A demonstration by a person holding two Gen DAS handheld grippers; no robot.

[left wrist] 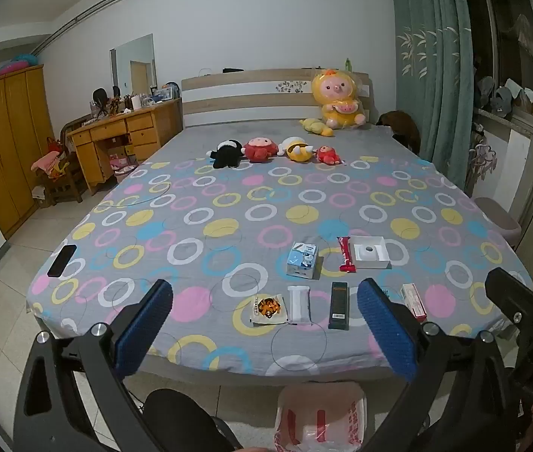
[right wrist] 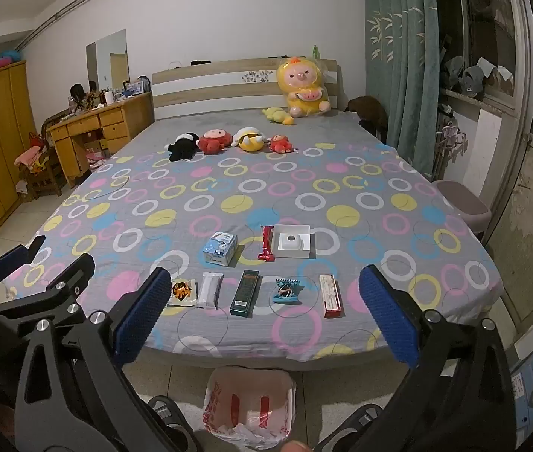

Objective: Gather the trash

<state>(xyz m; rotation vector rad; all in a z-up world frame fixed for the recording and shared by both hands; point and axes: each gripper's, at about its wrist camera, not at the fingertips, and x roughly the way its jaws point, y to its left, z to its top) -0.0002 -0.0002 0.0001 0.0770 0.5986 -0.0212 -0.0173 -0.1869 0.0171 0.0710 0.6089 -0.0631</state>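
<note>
Low in both frames, the left gripper (left wrist: 264, 324) and right gripper (right wrist: 266, 309) gape empty above the bed's (right wrist: 304, 192) near edge. Trash sits mid-frame: 5 items (right wrist: 244, 297) in front, 3 (right wrist: 291, 245) behind. Bottom center, a bag (right wrist: 247, 410) waits.

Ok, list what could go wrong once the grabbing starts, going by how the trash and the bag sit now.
1. The flat white sachet lies flush on the soft circle-print bedsheet; the fingers may pinch fabric with it.
2. The orange-printed snack wrapper touches the sachet, so both could lift together.
3. The red-and-white plastic bag on the floor has a narrow mouth below the bed edge; a drop from either open hand-held gripper, left or right, could miss.
</note>
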